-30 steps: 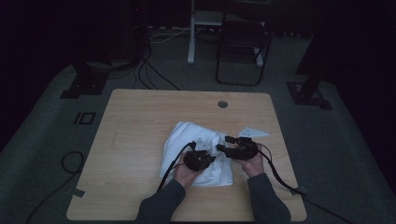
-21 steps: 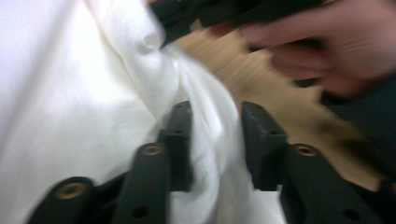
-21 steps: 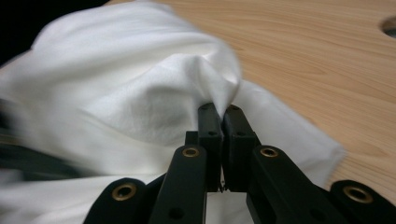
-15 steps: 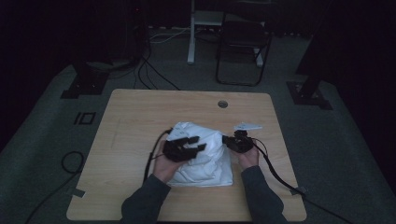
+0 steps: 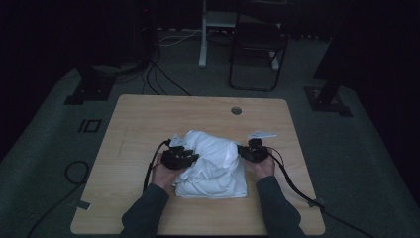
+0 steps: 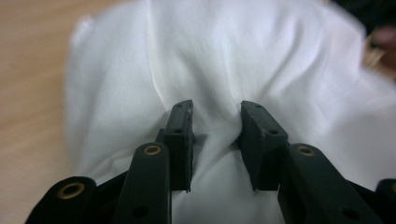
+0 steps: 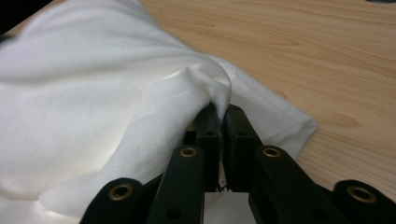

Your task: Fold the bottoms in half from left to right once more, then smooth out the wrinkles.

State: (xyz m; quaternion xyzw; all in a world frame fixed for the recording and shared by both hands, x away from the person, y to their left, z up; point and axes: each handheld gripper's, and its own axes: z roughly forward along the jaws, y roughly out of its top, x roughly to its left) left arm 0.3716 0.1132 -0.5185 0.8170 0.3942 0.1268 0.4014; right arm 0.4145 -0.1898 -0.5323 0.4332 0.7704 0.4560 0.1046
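Note:
A crumpled white cloth lies on the wooden table, between my two grippers. My left gripper is at the cloth's left side. In the left gripper view the cloth bulges up between the jaws of my left gripper. Those jaws stand apart and have just been closing. My right gripper is at the cloth's right edge. In the right gripper view my right gripper is shut on a raised fold of the cloth. Its jaws closed there a moment ago and have eased slightly.
A round hole sits in the tabletop near the far edge. A small white piece lies just beyond my right gripper. Cables trail off the table's near edge. A chair and stand bases are on the floor behind.
My left gripper moved from the middle of the cloth to its left side and its jaws opened. The right gripper's jaws shut on the cloth's right edge. The cloth bunched up taller.

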